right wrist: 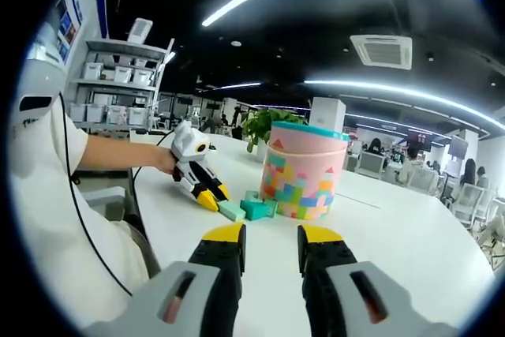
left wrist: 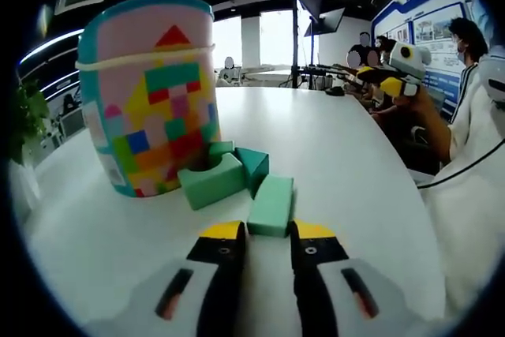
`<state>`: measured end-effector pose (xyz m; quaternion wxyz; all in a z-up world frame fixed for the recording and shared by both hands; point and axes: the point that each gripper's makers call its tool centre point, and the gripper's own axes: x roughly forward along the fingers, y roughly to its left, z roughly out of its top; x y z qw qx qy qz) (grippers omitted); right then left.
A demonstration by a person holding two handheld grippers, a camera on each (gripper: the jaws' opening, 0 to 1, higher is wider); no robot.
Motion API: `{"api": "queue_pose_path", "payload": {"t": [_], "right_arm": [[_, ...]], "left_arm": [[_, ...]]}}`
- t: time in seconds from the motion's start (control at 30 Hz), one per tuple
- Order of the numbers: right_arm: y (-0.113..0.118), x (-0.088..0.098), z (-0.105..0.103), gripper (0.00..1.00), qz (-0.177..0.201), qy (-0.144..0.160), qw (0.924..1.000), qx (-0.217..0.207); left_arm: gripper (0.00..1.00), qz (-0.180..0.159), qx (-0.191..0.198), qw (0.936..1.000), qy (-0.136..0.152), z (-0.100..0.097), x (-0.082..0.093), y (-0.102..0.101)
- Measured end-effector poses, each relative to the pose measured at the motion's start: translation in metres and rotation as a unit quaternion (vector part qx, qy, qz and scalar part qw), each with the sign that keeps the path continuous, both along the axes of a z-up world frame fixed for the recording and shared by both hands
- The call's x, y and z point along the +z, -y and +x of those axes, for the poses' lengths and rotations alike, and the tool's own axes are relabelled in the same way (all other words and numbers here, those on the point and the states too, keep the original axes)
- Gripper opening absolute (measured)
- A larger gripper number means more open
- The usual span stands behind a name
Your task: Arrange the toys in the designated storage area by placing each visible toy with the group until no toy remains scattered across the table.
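Left gripper view: my left gripper [left wrist: 268,234] sits low on the white table [left wrist: 347,163], its yellow-tipped jaws parted and closed on nothing, with a green block [left wrist: 272,205] lying straight ahead, its near end at the mouth of the jaws. The block's long axis runs roughly along the jaws, away from me, so I judge a short push forward would bring the jaws to either side of its long faces. Just beyond it the group gathers: an arch block [left wrist: 211,181] with a curved notch and a darker teal wedge [left wrist: 254,166], both touching or nearly touching the foot of the tub [left wrist: 150,92].

Right gripper view: my right gripper [right wrist: 270,236] hovers well back over the table, jaws released and empty, looking across at the left gripper [right wrist: 211,199], which meets the green block [right wrist: 231,210] beside the teal pieces [right wrist: 256,208] and the tub [right wrist: 302,171]. The left is plainly the nearer one.

All three blocks are matte, flat-faced and sharp-edged, most likely painted wood or foam; I cannot tell which. The tub is a round pink container with teal trim, printed with a patchwork of coloured squares and triangles, and a pale band around its upper part. The tabletop is smooth and faintly glossy.
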<state>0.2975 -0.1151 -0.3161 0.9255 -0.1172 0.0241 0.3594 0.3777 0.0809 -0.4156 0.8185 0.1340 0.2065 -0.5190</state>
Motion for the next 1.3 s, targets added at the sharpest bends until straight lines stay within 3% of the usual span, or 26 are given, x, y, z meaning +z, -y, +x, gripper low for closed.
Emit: {"api": "queue_pose_path", "payload": {"t": [0.63,0.73,0.87,1.3], "right_arm": [[0.0003,-0.0001,-0.0003,0.26,-0.001,0.001,1.0000,0.000],[0.0001,-0.0001,-0.0004,0.26,-0.002,0.001,1.0000,0.000],[0.0001,0.0000,-0.0005,0.26,-0.002,0.001,1.0000,0.000],[-0.0008,-0.0006,-0.0004,0.26,-0.003,0.000,1.0000,0.001]], "left_arm": [[0.21,0.001,0.016,0.9999,0.003,-0.0029,-0.0004,0.0006],[0.21,-0.002,-0.004,1.0000,0.006,-0.0060,-0.0002,0.0016],[0.27,-0.007,0.004,1.0000,0.001,0.0003,0.0000,-0.0040],[0.25,-0.009,-0.006,0.9999,0.000,-0.0047,-0.0011,0.0010]]}}
